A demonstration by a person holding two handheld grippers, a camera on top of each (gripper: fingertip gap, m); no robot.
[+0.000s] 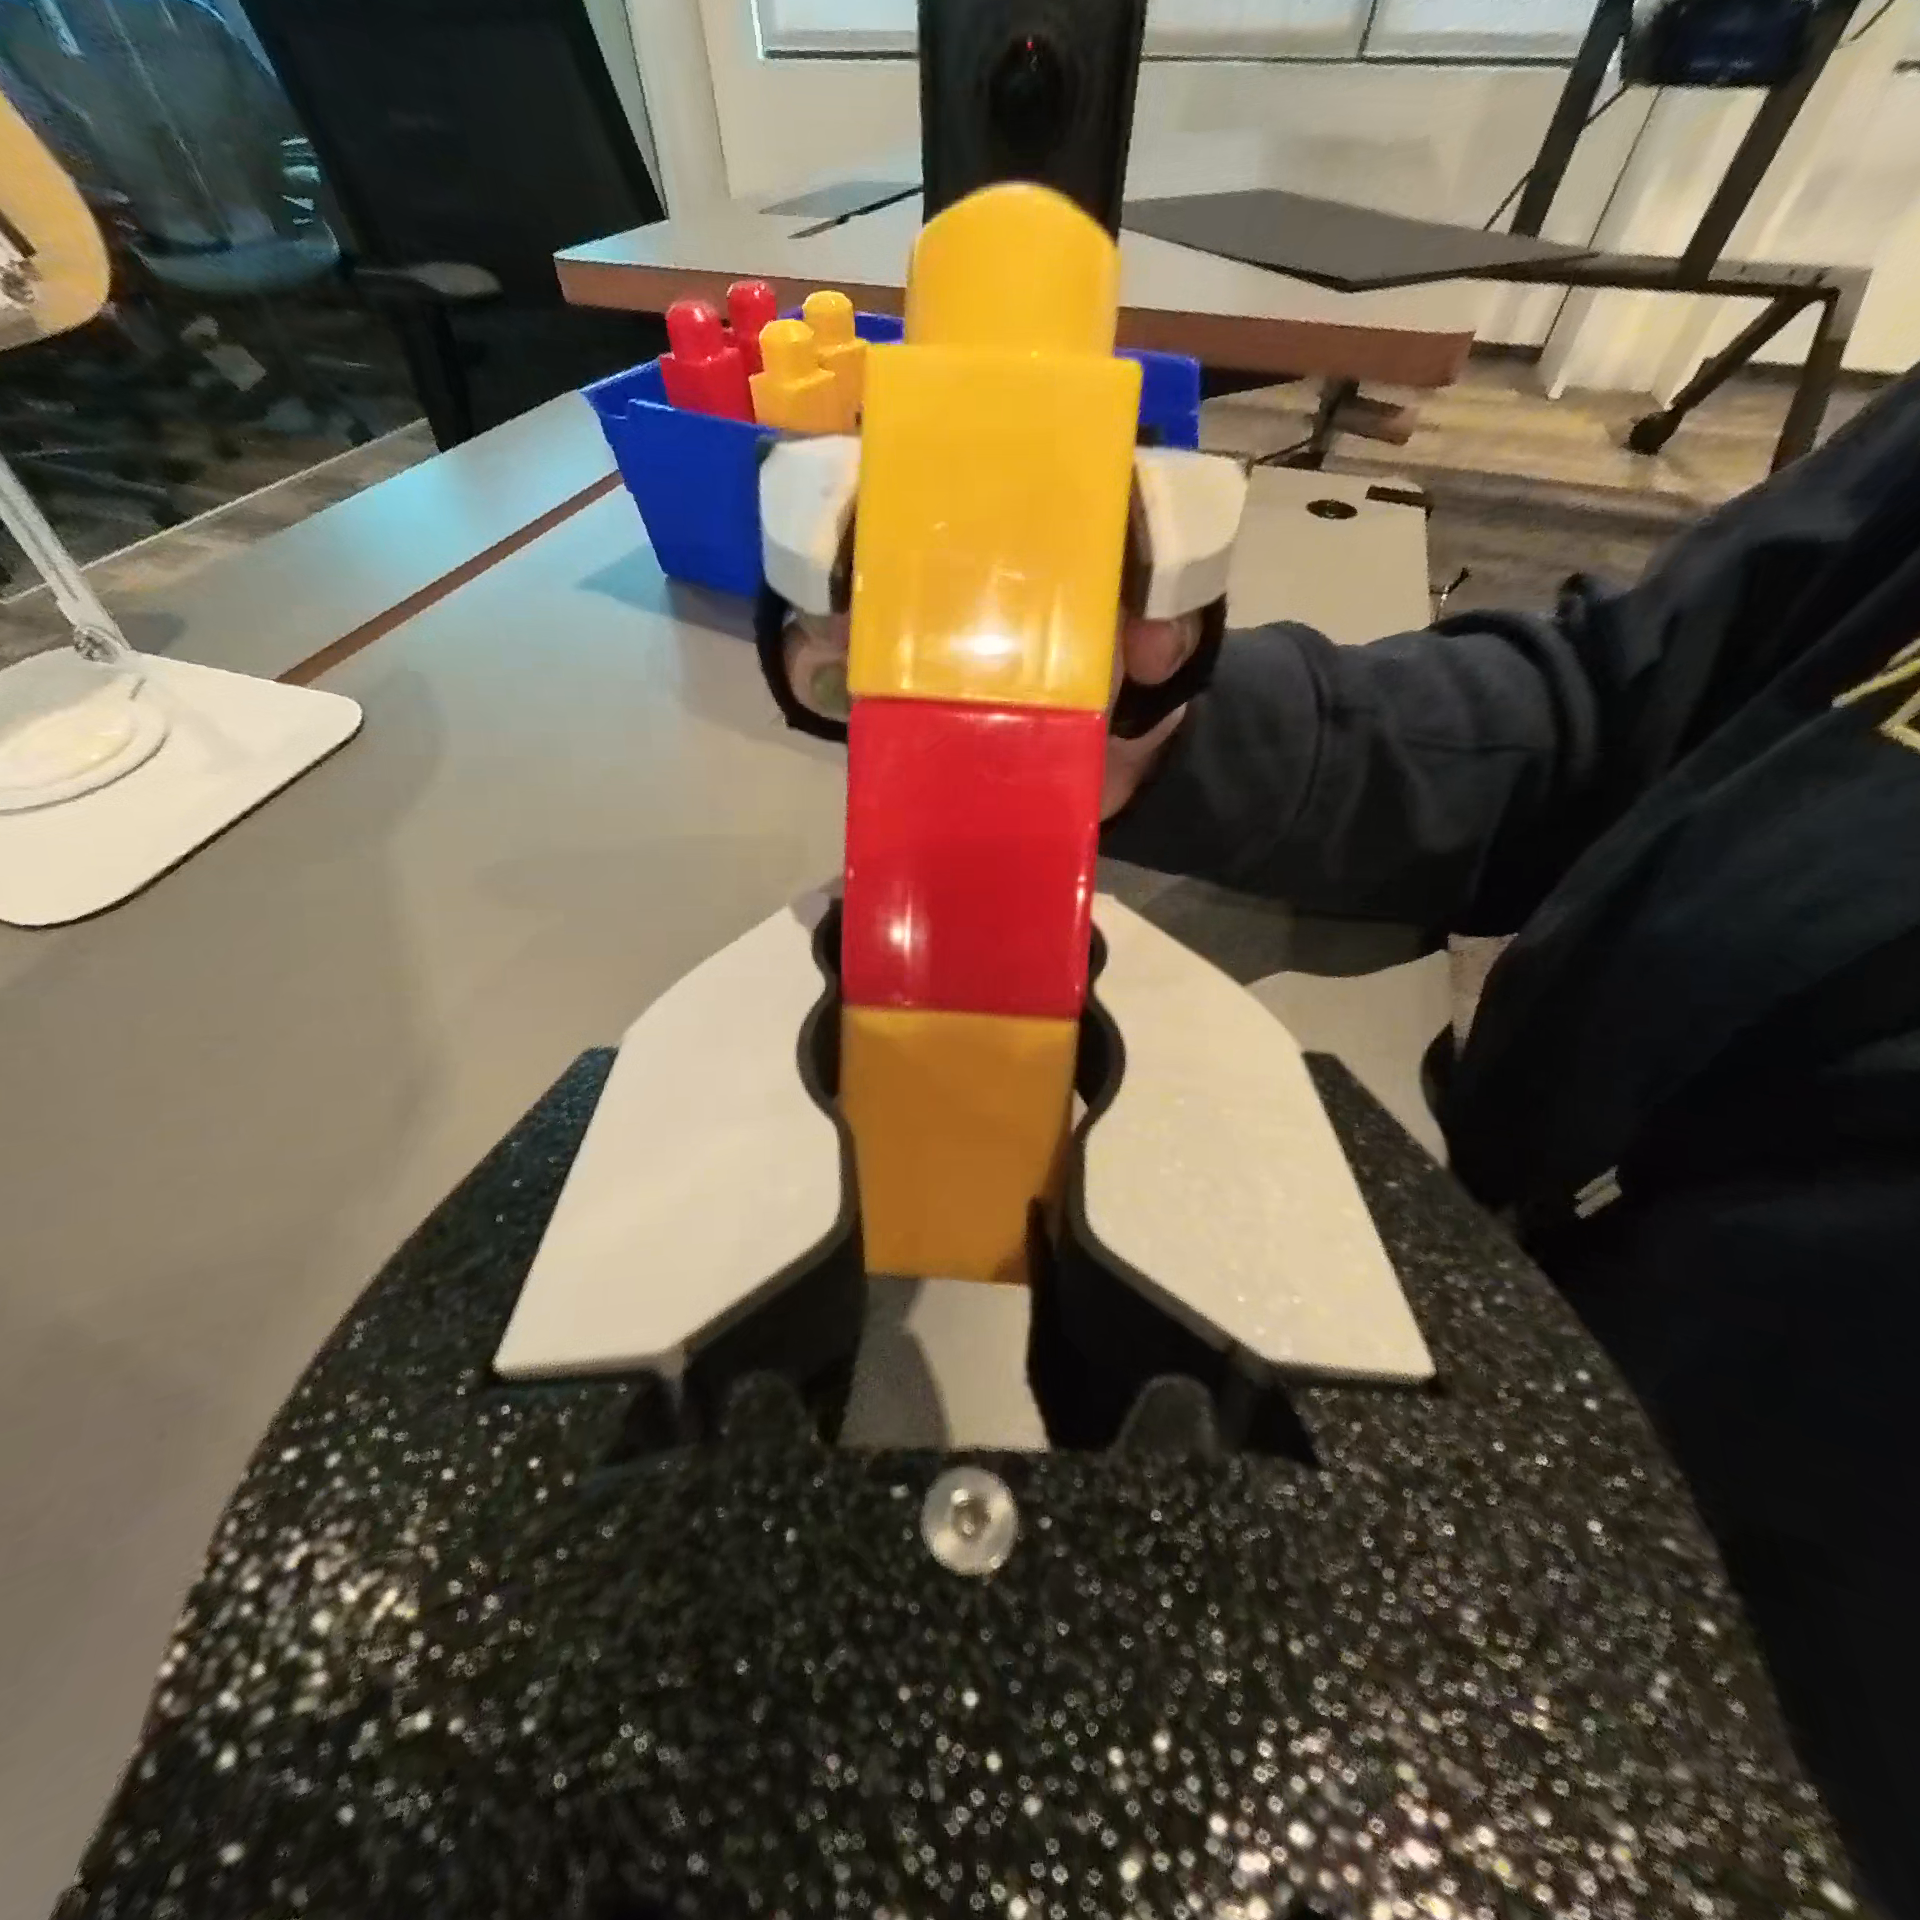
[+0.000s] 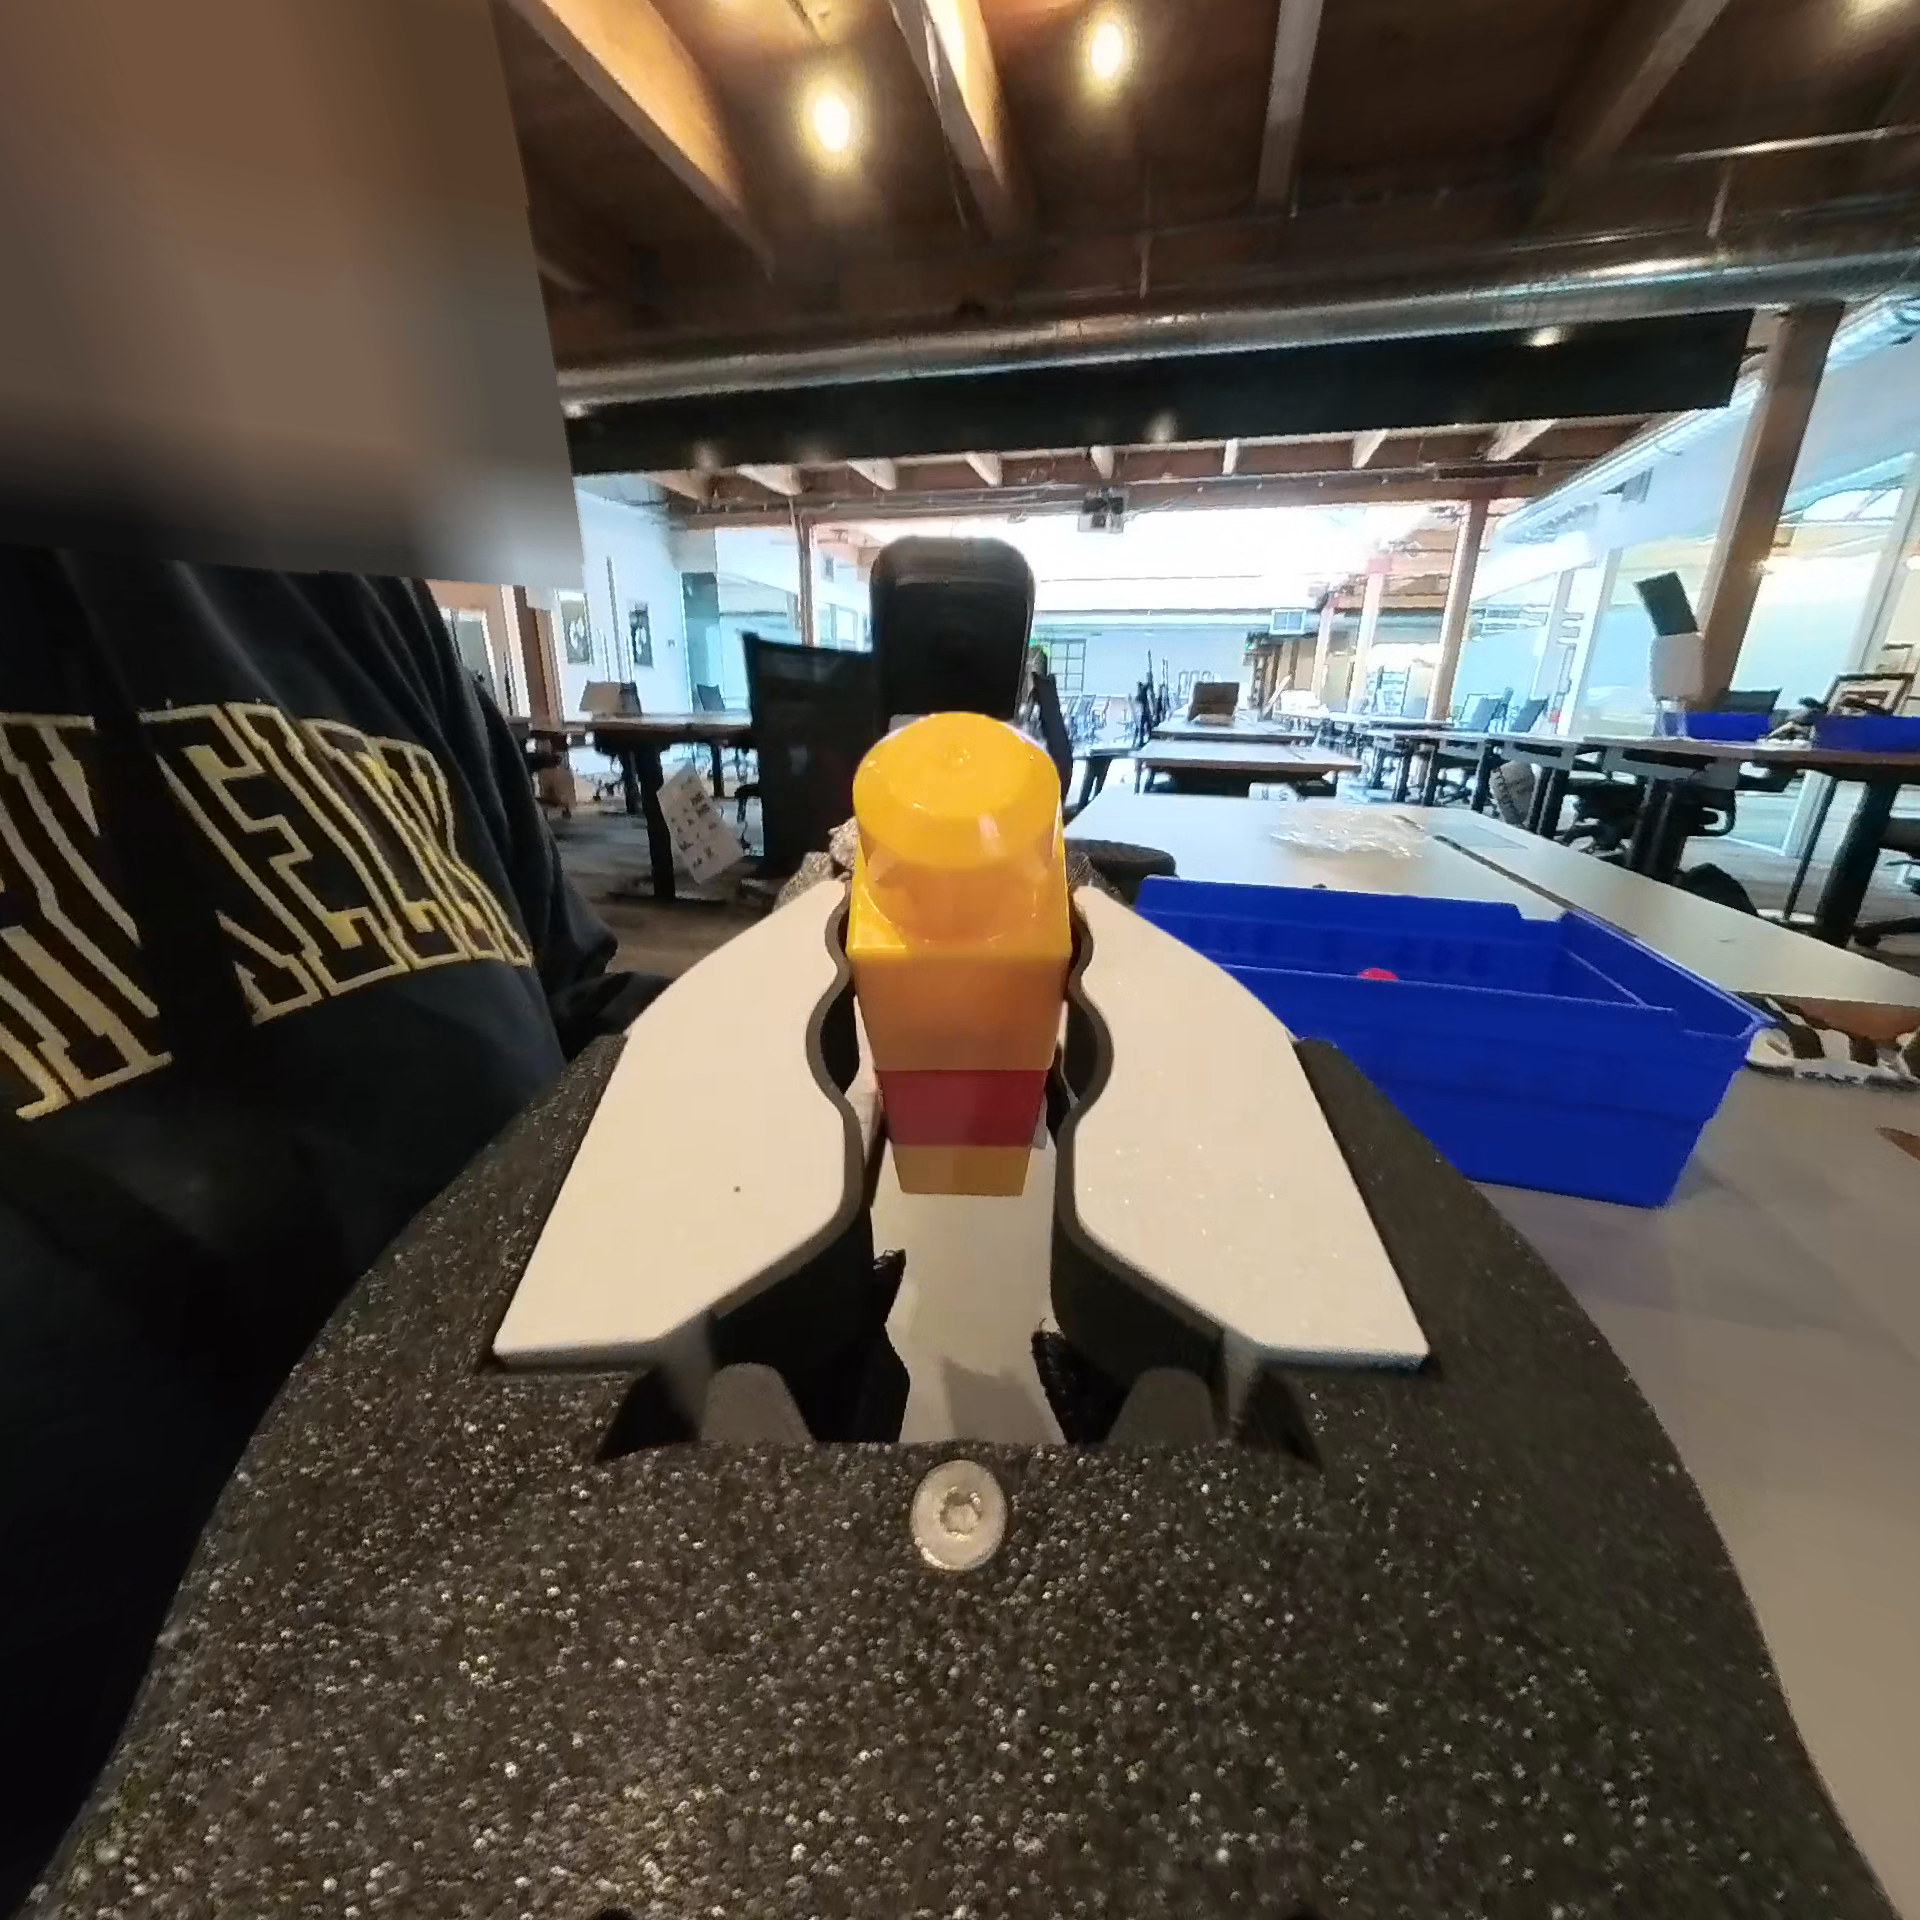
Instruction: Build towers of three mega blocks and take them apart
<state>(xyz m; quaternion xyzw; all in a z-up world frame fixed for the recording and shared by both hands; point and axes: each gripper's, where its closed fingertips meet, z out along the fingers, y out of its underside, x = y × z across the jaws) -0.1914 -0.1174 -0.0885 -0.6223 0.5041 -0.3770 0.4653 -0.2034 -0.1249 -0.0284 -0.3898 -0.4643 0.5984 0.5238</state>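
Note:
A tower of three mega blocks is held in the air between both grippers: a yellow bottom block [image 1: 956,1143], a red middle block [image 1: 971,852] and a yellow top block [image 1: 992,520]. My left gripper [image 1: 966,966] is shut on the tower's lower end, around the bottom yellow block. My right gripper [image 2: 956,935] is shut on the yellow top block [image 2: 956,935], whose stud [image 2: 956,800] points at its camera. It also shows in the left wrist view [image 1: 997,520], clamping the top block from both sides. The red block [image 2: 961,1107] and far yellow block [image 2: 961,1169] lie beyond.
A blue bin [image 1: 686,488] on the grey table [image 1: 416,935] holds red blocks [image 1: 717,353] and yellow blocks [image 1: 805,374]; it also shows in the right wrist view [image 2: 1455,1039]. A white lamp base [image 1: 156,790] stands at left. The person's dark sleeve [image 1: 1455,748] reaches in from the right.

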